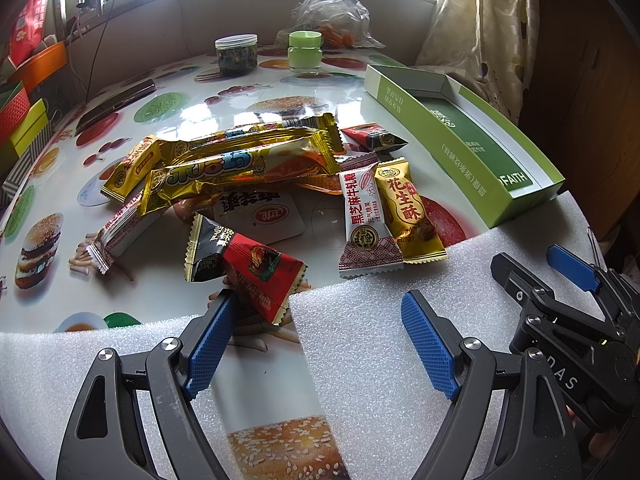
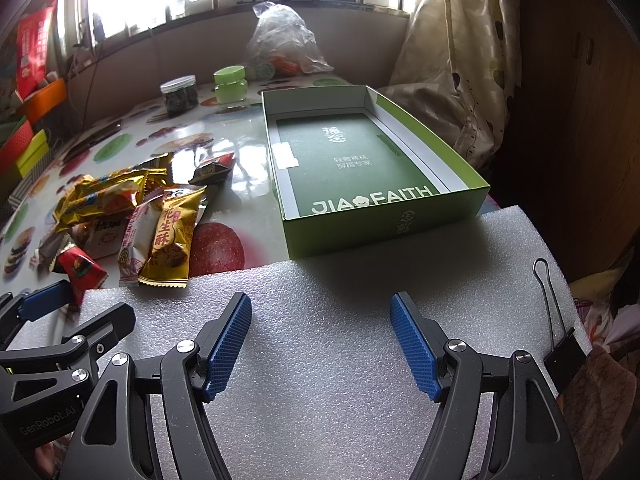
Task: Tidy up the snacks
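A pile of wrapped snacks [image 1: 248, 168] lies mid-table: long gold bars, a white sesame-nougat packet [image 1: 364, 220], a gold peanut-crisp packet [image 1: 408, 208] and a red-and-black triangular packet [image 1: 256, 268]. My left gripper [image 1: 320, 308] is open, and its left fingertip is just short of the triangular packet. The green box [image 2: 380, 224] stands open to the right of the pile [image 2: 120, 208], with only a printed green insert inside. Over white foam in front of that box, my right gripper [image 2: 322, 304] is open and holds nothing. Each gripper shows at the edge of the other's view.
White foam sheets [image 2: 320, 360] cover the near table edge, with a binder clip [image 2: 560, 352] at the right. At the back stand a dark-filled jar [image 1: 236, 54], a green-lidded jar [image 1: 305, 52] and a plastic bag [image 1: 328, 12]. A phone [image 1: 116, 104] lies far left; a curtain [image 2: 460, 60] hangs at the right.
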Available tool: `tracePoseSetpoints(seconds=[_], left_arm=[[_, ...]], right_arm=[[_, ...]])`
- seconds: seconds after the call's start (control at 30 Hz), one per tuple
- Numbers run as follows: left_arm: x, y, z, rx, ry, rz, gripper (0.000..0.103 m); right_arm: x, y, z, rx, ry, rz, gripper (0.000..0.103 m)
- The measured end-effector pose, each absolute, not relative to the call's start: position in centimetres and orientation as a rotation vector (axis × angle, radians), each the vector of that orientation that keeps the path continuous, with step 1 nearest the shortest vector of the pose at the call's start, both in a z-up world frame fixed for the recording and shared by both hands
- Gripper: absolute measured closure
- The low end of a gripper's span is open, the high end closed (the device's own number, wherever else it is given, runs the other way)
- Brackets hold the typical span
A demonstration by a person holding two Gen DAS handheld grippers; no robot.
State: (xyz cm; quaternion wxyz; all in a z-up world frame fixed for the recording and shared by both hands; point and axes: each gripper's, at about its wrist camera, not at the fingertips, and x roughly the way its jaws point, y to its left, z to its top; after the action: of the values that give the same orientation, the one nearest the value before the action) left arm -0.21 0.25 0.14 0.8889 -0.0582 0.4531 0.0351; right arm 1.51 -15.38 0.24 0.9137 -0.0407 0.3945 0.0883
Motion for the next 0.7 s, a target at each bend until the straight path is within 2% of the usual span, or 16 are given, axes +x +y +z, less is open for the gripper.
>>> tracePoseSetpoints(seconds=[0.33,0.43,0.7], left_arm=[[0.0,1.0,0.6,-0.128,0.968,0.053,0.020],[-0.1,1.9,0.9,-0.147,0.977,0.064,0.020],[-0.7,5.7,3.5,-0.177,0.907,0.136,0.020]], right_arm=[[1.7,-15.2,0.6,-0.095,0.820,0.192,0.031],[1.4,-14.7,2.0,-0.096,0.767,0.237,0.031],[2.5,-12.2,3.2,-0.113,0.758,0.363,0.033]])
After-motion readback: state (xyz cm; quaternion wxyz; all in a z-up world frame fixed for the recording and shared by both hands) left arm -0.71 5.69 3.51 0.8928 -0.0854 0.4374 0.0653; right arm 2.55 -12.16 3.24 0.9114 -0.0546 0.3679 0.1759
